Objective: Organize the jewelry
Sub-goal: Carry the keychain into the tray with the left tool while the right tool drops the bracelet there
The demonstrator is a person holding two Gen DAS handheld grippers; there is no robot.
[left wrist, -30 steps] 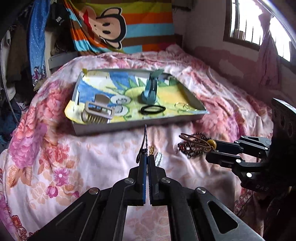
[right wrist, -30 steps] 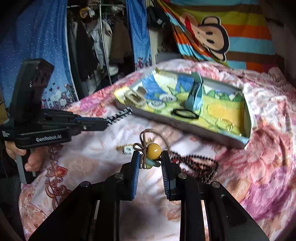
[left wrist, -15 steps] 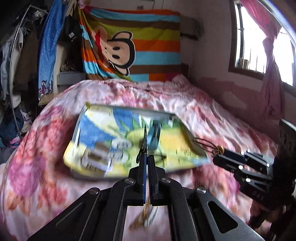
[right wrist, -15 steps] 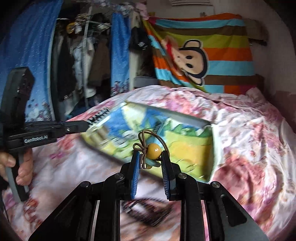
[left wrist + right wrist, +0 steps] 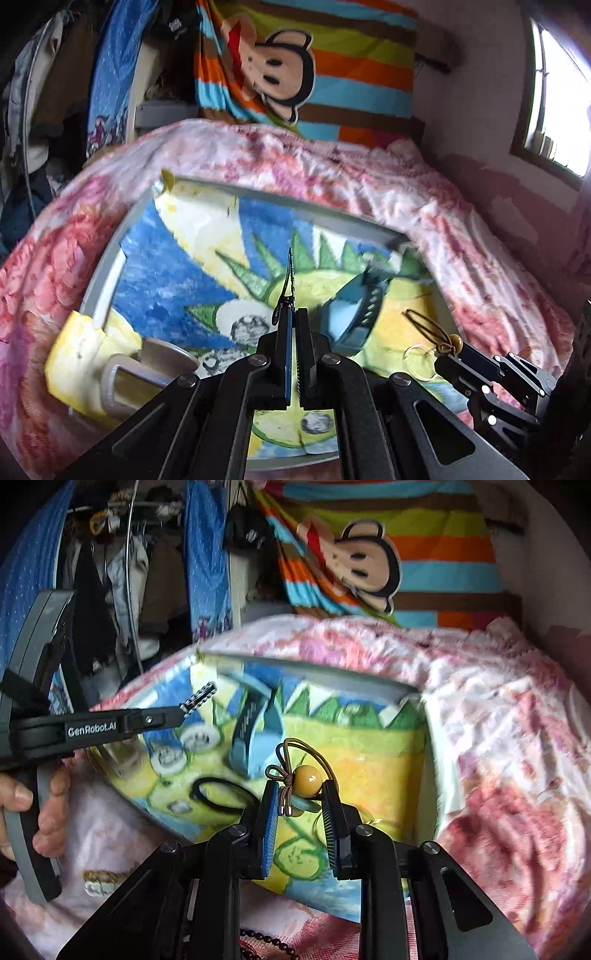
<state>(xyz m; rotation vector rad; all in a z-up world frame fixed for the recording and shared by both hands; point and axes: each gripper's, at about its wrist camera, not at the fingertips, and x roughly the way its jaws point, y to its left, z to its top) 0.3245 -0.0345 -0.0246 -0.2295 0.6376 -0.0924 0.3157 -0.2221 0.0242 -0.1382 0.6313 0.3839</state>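
Both grippers hang over the tray (image 5: 110, 266) on the bed (image 5: 461, 229), each already loaded. The right gripper (image 5: 300, 805) has its fingers clenched on a hair tie with a yellow bead (image 5: 306, 775), its brown loop pointing to the far side, over the tray's yellow right part. The left gripper (image 5: 293, 332), fingers pressed together on a thin black-and-white hair clip (image 5: 289, 280) whose long axis runs straight away from the fingers, hangs over the blue-and-green middle. A blue watch (image 5: 356, 314) lies between them, so each drop should probably go straight down, clear of it.
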